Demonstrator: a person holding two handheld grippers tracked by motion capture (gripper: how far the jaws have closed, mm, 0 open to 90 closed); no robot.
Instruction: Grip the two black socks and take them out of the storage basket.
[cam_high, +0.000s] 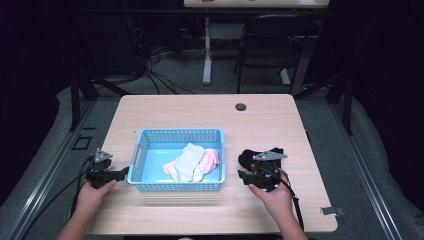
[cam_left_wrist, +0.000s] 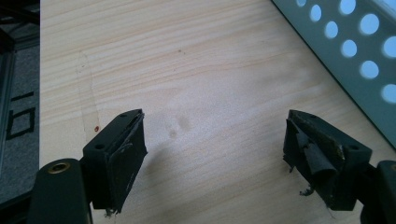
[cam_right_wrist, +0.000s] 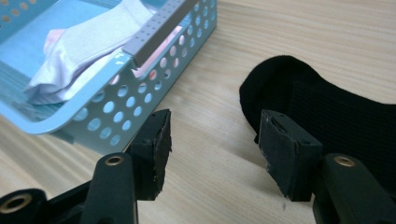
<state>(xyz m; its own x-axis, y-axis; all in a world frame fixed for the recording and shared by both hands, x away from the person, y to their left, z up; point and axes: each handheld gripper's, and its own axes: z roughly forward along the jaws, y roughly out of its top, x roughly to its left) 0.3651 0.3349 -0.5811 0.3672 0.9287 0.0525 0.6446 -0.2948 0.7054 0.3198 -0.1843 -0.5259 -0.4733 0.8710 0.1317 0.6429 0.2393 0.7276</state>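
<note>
A black sock (cam_high: 260, 156) is seen lying flat on the wooden table (cam_high: 200, 110), just to the right of a blue basket (cam_high: 176, 186). The right gripper (cam_high: 244, 176) is held low beside the sock, and in the right gripper view its jaws are spread wide with only bare table between them; the sock (cam_right_wrist: 327, 107) lies next to the far jaw, perhaps just touching it, though that is hard to tell. A white sock (cam_high: 187, 161) and a pink sock (cam_high: 210, 158) are piled inside the basket. The left gripper (cam_high: 122, 173) is held at the basket's left side, jaws spread wide over bare wood.
</note>
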